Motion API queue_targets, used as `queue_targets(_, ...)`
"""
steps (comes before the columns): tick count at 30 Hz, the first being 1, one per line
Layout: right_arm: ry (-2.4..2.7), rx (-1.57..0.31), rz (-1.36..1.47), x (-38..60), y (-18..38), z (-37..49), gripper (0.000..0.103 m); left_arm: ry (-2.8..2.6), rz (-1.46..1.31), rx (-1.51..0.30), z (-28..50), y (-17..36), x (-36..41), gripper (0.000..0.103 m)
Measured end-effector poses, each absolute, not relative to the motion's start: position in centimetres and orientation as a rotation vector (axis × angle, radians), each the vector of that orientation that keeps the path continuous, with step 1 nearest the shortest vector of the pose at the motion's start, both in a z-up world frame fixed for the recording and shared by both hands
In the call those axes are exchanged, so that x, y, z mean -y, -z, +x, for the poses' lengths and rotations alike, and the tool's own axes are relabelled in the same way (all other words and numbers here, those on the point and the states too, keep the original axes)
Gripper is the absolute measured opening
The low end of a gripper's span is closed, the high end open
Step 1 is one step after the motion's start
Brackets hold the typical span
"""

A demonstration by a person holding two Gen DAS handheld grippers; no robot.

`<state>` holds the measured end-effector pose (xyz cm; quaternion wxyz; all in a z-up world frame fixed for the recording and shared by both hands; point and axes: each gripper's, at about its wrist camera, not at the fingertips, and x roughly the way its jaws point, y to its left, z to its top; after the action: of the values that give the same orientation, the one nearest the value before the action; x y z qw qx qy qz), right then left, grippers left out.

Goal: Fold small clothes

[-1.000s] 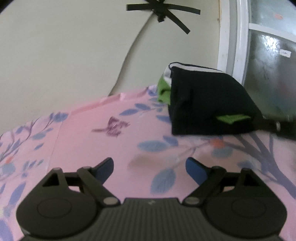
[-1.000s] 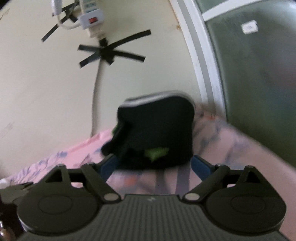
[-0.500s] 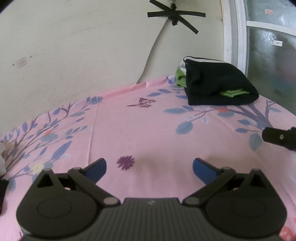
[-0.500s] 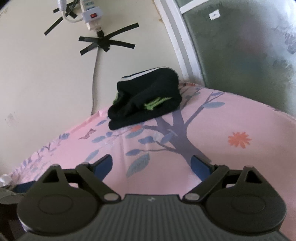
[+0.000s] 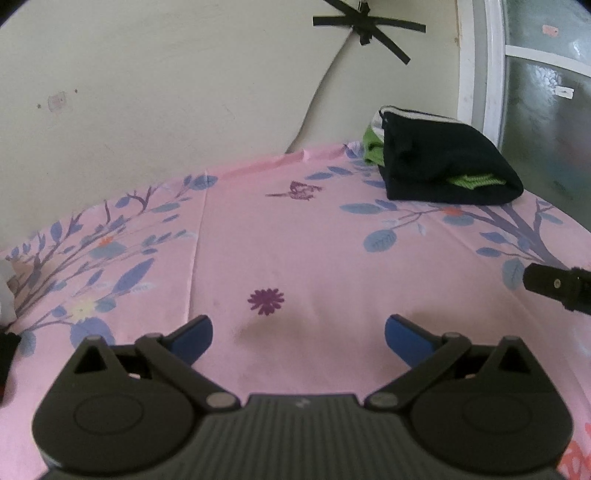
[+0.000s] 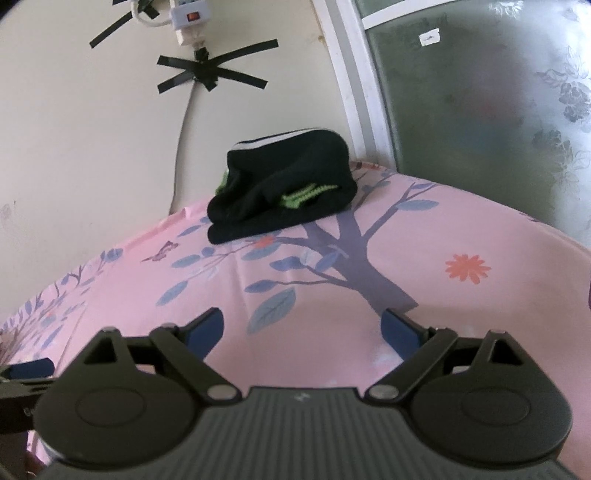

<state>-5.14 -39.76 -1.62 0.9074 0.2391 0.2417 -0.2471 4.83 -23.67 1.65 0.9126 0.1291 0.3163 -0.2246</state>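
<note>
A folded dark garment with green trim (image 5: 443, 166) lies in a small stack at the far right corner of the pink floral sheet (image 5: 295, 240), against the wall; the right wrist view shows the same stack (image 6: 284, 192) straight ahead. My left gripper (image 5: 298, 334) hovers over bare sheet, well short of the stack, open with nothing between its blue fingers. My right gripper (image 6: 303, 326) is also open and empty, over the printed tree. A black part of the right gripper (image 5: 554, 282) pokes in at the right edge of the left wrist view.
A cream wall with black tape crosses (image 6: 207, 72), a power strip (image 6: 188, 18) and a hanging cable runs behind the sheet. A frosted window (image 6: 480, 110) with a white frame borders the right side. Something dark and white (image 5: 7, 314) lies at the sheet's left edge.
Both grippers have pulled back from the folded stack, which now sits farther off. The left gripper's fingers stand a little wider apart. The stack itself has not moved.
</note>
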Motion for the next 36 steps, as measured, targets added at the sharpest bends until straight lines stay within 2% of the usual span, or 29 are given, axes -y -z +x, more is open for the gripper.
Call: queue_targets(36,0.510,-0.507,0.489,39.59,1.50,-4.94,0.088,0.454,0.241,-0.647,4.92,-1.80,23.36,0.103)
